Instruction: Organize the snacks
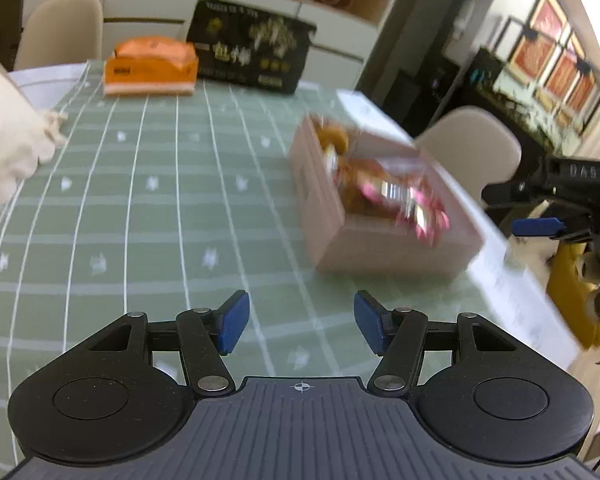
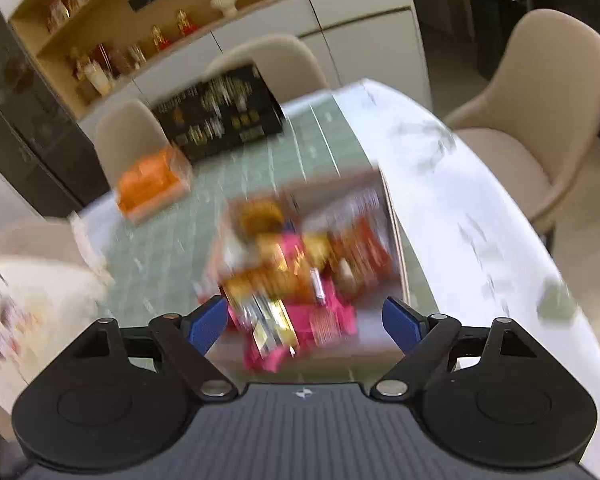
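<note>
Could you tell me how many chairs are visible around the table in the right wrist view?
3: one behind the black box, one behind the orange pack, one at the right side. Others may be hidden.

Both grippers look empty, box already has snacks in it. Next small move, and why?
Probably pull the right gripper back from the pink box: its jaws stand wide over the packets, pressing on nothing. The left gripper is open over bare green cloth. No loose snack shows; the white bag may hold more.

table [image 1: 148,216] w/ green cloth, snack box [image 1: 336,216], orange pack [image 1: 152,66], black box [image 1: 252,54]
</note>
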The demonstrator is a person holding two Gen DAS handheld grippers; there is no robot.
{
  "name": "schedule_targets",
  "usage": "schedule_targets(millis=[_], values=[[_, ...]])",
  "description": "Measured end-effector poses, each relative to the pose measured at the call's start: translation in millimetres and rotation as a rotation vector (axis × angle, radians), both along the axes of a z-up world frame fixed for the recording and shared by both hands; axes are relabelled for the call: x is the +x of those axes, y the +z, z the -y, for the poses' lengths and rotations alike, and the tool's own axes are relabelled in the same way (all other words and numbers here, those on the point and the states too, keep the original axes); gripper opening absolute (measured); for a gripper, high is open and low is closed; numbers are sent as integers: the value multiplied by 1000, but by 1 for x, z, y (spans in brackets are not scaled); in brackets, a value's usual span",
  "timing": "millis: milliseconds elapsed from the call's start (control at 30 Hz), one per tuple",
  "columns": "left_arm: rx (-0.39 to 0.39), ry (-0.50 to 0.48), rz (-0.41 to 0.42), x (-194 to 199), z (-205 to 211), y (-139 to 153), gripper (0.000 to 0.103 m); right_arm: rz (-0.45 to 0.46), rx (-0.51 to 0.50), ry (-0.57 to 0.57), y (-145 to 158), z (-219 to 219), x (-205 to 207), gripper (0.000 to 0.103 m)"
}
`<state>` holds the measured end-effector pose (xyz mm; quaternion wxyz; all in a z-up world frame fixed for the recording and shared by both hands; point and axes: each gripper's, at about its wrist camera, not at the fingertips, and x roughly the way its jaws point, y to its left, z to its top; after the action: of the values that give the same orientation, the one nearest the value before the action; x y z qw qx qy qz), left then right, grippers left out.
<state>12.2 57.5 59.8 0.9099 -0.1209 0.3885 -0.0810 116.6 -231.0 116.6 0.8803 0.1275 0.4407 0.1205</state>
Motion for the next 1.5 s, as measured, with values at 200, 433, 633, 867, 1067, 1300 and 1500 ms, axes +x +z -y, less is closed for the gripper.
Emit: schedule_targets(millis=[200,433,633,867,1067,1300,1500], values=[[112,-38,8,-17,23,-31,64,69,-231,25,-61,-41,-76,85],[199,-22,61,-18,45,-51,64,44,-278,51,-102,-64,-117,85],[297,-25,135,-19,61,-61,68,100,-329,-19,-109,-63,-116,100],[295,-23,163,-22,60,-64,69,162,-300,-69,-118,-50,-115,103],[296,-21,171,-23,59,-64,70,238,-293,-83,-125,-49,-121,103],[299,-18,170,-23,59,-64,71,238,-293,-83,-124,-49,-121,103],[296,-18,169,-23,59,-64,71,238,-292,-83,-124,-49,-121,103]])
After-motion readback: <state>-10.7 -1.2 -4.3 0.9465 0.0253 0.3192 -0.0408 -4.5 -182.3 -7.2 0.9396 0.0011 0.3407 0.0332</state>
